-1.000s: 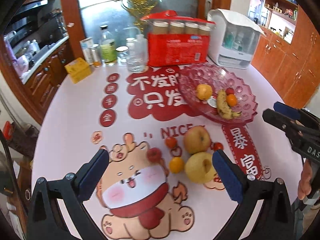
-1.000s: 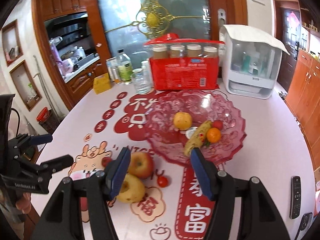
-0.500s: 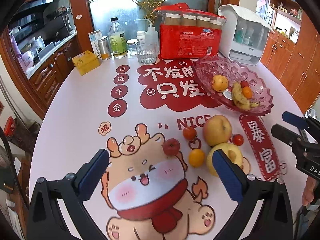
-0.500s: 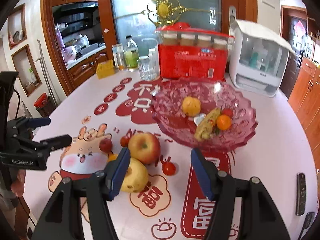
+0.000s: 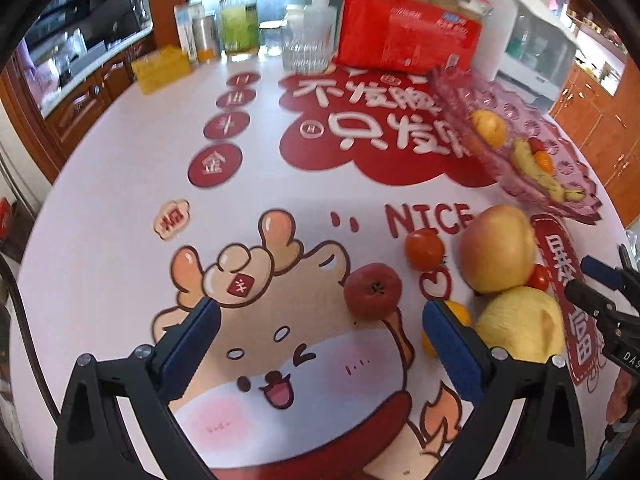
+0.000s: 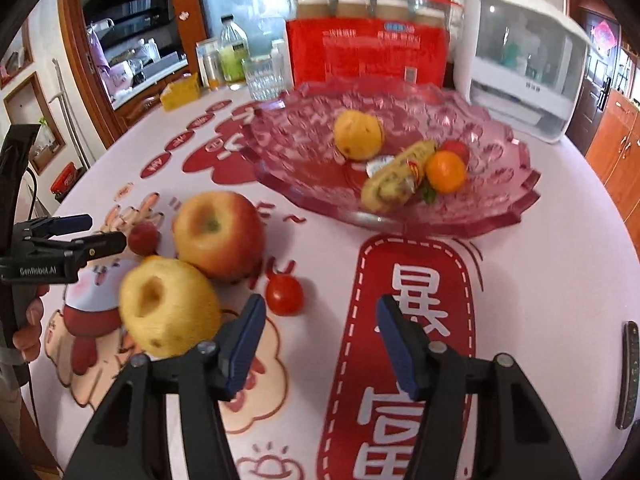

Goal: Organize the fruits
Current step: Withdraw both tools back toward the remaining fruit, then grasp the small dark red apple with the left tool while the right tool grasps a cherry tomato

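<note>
Loose fruit lies on the printed tablecloth: a red-yellow apple (image 6: 218,234), a yellow pear-like fruit (image 6: 170,306), a cherry tomato (image 6: 284,295), a small red fruit (image 5: 373,290), a tomato (image 5: 424,249) and a small orange (image 5: 456,316). The pink glass bowl (image 6: 500,216) holds a yellow fruit (image 6: 357,136), a banana (image 6: 396,182) and an orange (image 6: 446,171). My left gripper (image 5: 320,316) is open, low over the cloth, with the small red fruit just ahead of its gap. My right gripper (image 6: 320,312) is closing with nothing between its jaws; the cherry tomato sits just ahead of its left finger.
At the table's back stand a red package (image 6: 366,54), a white appliance (image 6: 520,76), a glass (image 6: 262,78) and bottles (image 5: 238,20). A yellow box (image 5: 160,70) sits back left. A dark remote (image 6: 628,372) lies near the right edge.
Both grippers have come down toward the tablecloth, so the loose fruit looms larger and nearer. The right gripper's jaws stand narrower than before.
</note>
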A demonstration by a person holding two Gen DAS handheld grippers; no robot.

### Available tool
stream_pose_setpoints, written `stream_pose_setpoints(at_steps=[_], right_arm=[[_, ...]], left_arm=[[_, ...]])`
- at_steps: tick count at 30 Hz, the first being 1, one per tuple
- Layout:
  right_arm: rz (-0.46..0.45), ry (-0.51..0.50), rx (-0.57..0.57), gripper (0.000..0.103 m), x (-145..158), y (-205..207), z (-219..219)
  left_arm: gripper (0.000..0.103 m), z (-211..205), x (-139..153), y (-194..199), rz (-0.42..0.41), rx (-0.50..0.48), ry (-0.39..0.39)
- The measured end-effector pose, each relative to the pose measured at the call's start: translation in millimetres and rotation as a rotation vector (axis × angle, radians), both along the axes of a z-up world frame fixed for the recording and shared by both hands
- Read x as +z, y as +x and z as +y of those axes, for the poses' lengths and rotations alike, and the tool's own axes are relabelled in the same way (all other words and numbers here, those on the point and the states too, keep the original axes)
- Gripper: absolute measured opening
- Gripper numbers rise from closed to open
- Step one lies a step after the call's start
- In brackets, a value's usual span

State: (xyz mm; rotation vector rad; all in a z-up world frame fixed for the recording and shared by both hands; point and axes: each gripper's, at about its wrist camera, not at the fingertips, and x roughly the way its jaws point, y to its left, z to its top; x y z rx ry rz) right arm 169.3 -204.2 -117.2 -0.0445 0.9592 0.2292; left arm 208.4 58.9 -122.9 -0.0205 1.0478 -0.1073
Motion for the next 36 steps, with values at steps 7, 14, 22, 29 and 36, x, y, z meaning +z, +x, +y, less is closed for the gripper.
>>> stream_pose_setpoints(at_steps=[7, 14, 22, 29, 36], right_arm=[[0.028, 0.012, 0.053, 0.050, -18, 12, 6], [0.023, 0.014, 0.098, 0.048, -23, 16, 12], [0.012, 0.027, 0.131, 0.041, -24, 20, 17], [0.019, 0.023, 0.146, 0.031, -29, 23, 22], [0.016, 0.027, 0.141, 0.027, -30, 25, 24]], left_arm=[[0.095, -2, -18, 17, 0.042, 0.044, -0.047], [0.090, -6, -17, 26, 0.028, 0.064, -0.056], [0.074, -14, -19, 26, 0.035, 0.052, -0.026], [0.055, -19, -21, 24, 0.039, 0.057, -0.003], [0.033, -21, -19, 22, 0.035, 0.061, 0.003]])
